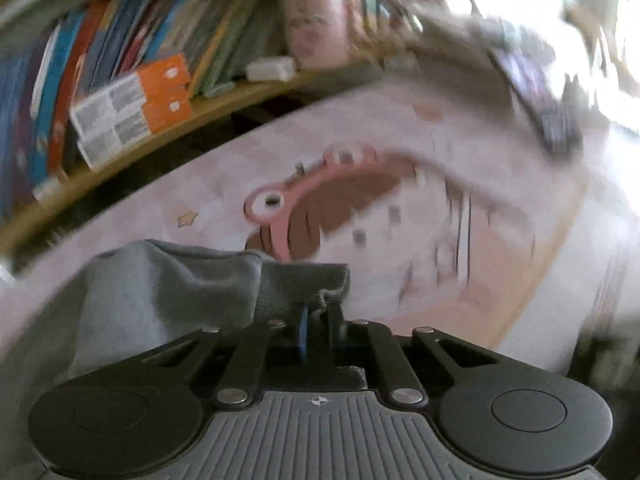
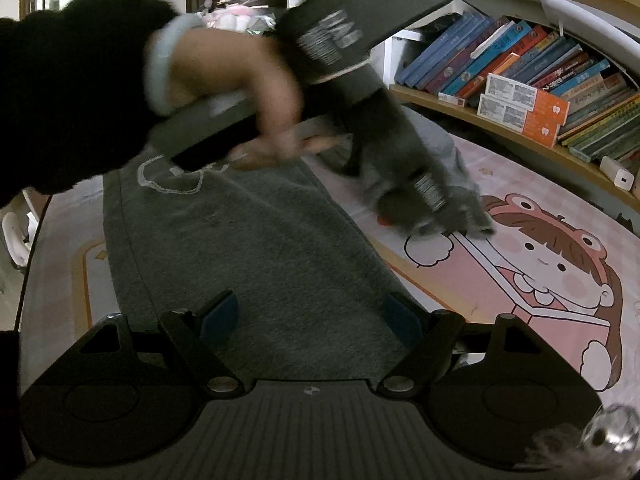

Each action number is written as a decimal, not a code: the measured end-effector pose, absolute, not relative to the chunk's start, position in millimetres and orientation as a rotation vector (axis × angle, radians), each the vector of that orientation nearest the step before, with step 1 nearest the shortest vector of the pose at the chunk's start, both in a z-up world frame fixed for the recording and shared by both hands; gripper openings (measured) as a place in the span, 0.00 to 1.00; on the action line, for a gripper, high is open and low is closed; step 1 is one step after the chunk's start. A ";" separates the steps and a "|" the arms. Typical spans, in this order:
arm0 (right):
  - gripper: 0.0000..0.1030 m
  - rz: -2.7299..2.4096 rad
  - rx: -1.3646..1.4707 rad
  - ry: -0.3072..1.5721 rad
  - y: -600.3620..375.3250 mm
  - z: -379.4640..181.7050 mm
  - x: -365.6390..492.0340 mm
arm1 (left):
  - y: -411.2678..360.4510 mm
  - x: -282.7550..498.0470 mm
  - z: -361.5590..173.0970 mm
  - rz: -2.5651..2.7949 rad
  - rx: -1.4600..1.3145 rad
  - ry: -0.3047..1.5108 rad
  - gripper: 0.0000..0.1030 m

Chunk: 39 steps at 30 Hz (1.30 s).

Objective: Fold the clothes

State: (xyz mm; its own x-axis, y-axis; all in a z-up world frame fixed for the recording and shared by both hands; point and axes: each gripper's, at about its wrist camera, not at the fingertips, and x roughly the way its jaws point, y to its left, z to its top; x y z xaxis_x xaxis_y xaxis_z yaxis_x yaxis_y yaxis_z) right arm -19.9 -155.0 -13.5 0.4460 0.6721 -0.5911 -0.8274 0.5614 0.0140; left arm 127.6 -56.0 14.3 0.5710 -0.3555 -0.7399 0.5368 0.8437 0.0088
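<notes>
A grey sweatshirt lies flat on the pink cartoon-printed table cover. My left gripper is shut on the ribbed cuff of its grey sleeve, which bunches up in front of the fingers. In the right wrist view a hand carries that left gripper across, with the sleeve hanging from it above the cover. My right gripper hovers open over the near end of the sweatshirt, its blue pads wide apart with nothing between them.
A curved wooden shelf packed with books runs along the far side of the table. A white box and orange-white cartons sit on it. A black sleeve crosses the upper left.
</notes>
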 end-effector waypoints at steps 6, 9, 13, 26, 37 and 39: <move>0.79 0.952 -0.286 0.593 -157.0 -13.6 -18.8 | -73.8 176.2 29.3 -0.516 0.026 0.750 0.07; 0.79 0.956 -0.276 0.596 -159.1 -13.5 -16.4 | -85.1 199.1 35.5 -0.500 -0.061 0.717 0.11; 0.79 0.957 -0.273 0.596 -158.9 -13.7 -15.7 | -86.4 213.5 37.3 -0.515 -0.182 0.720 0.49; 0.81 0.940 -0.303 0.583 -155.3 -11.9 -21.9 | 62.1 30.6 65.9 -0.269 0.045 0.526 0.68; 0.73 0.837 -0.247 0.570 -173.9 -6.9 -39.4 | 178.2 -102.9 21.8 0.243 0.061 0.527 0.74; 0.64 0.799 -0.189 0.560 -189.4 -2.1 -45.8 | 198.0 -113.5 15.9 0.323 0.047 0.533 0.74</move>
